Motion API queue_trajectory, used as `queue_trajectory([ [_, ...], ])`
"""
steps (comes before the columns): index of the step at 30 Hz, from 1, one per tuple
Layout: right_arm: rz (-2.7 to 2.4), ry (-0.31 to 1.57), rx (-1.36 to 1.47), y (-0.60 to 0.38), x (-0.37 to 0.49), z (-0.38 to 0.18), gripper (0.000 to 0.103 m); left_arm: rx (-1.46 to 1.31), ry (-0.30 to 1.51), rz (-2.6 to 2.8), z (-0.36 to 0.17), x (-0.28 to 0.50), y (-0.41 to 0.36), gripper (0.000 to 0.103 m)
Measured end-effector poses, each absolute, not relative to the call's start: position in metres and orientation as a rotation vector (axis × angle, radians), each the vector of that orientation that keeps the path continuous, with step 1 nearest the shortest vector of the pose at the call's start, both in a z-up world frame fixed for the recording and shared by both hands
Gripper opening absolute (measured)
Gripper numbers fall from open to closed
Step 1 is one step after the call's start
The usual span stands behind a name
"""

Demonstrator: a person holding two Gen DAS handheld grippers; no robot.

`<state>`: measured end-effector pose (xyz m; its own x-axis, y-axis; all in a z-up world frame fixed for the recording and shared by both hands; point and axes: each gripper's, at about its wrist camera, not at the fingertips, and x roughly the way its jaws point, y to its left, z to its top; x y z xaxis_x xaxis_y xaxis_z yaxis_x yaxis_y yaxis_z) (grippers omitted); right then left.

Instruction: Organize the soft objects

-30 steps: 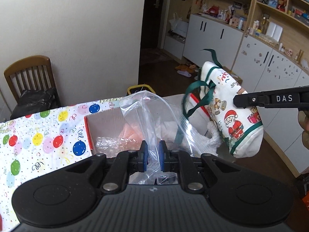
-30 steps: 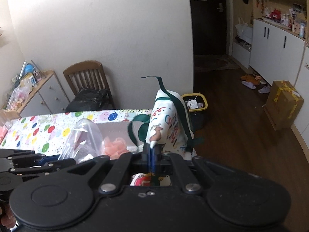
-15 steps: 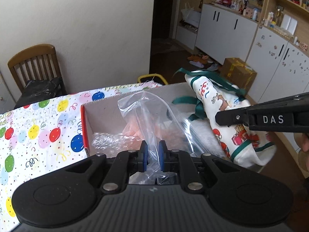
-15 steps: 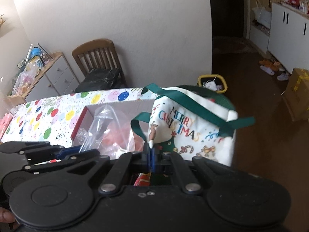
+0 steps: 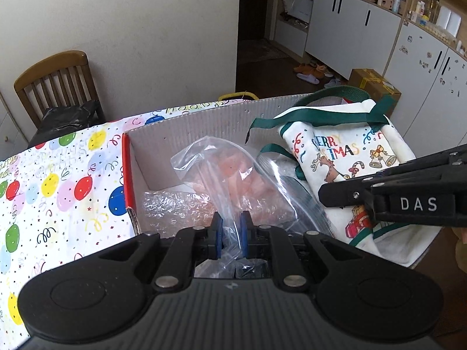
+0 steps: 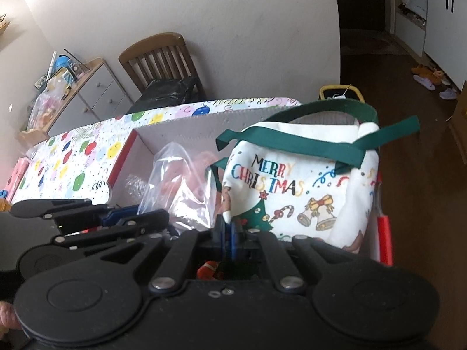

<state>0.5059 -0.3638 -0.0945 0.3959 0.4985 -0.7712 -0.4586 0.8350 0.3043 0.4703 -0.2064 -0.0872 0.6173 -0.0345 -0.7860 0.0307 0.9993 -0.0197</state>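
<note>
Left wrist view: the left hand-held gripper (image 5: pixel 231 234) has its blue pads (image 5: pixel 217 234) drawn close together on a fold of the clear plastic bag (image 5: pixel 230 172); the bag's lower end is hidden behind the gripper body. The bag, with pink contents that are hard to make out through the film, lies inside the cardboard box (image 5: pixel 186 128), directly ahead of the pads. Crumpled bubble wrap (image 5: pixel 172 207) sits in the box just left of the bag. To the right, the Christmas tote bag (image 5: pixel 347 157) rests over the box's right side, its green straps (image 5: pixel 315 116) draped across the top; the right hand-held gripper (image 5: pixel 344 197) crosses in front of it, its tip region cut off by the frame edge.

Right wrist view: the right hand-held gripper (image 6: pixel 228 234) has just been opening a little, yet its jaws stand almost closed with the tote's (image 6: pixel 292 186) lower edge between the pads; whether they still press the cloth cannot be told. The tote's bottom is hidden behind the gripper body. The box stands on the counter (image 6: pixel 73 160), covered by a balloon-print cloth.
</note>
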Motion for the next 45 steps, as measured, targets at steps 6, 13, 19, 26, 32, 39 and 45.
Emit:
queue_trajectory([
  [6,0.63,0.975,0.026,-0.365,0.498,-0.086,0.029,-0.048,0.908,-0.034,-0.087,0.471,-0.201,0.019],
  [13,0.619,0.927,0.046,-0.377,0.485,-0.072,0.037,-0.093,0.891,-0.034,-0.079,0.457,-0.195,0.063],
  [19,0.604,0.874,0.049,-0.391,0.471,-0.054,0.046,-0.108,0.834,-0.033,-0.06,0.44,-0.196,0.069],
  [26,0.608,0.797,0.059,-0.407,0.446,-0.032,0.061,-0.084,0.745,-0.008,-0.03,0.408,-0.201,0.069],
  [32,0.629,0.73,0.053,-0.416,0.418,-0.017,0.072,-0.073,0.679,-0.025,-0.005,0.379,-0.205,0.078],
  [39,0.638,0.653,0.047,-0.424,0.384,-0.003,0.084,-0.059,0.63,-0.022,0.015,0.344,-0.209,0.086],
  [45,0.616,0.591,0.055,-0.429,0.355,0.004,0.097,-0.083,0.604,-0.041,0.023,0.319,-0.206,0.101],
])
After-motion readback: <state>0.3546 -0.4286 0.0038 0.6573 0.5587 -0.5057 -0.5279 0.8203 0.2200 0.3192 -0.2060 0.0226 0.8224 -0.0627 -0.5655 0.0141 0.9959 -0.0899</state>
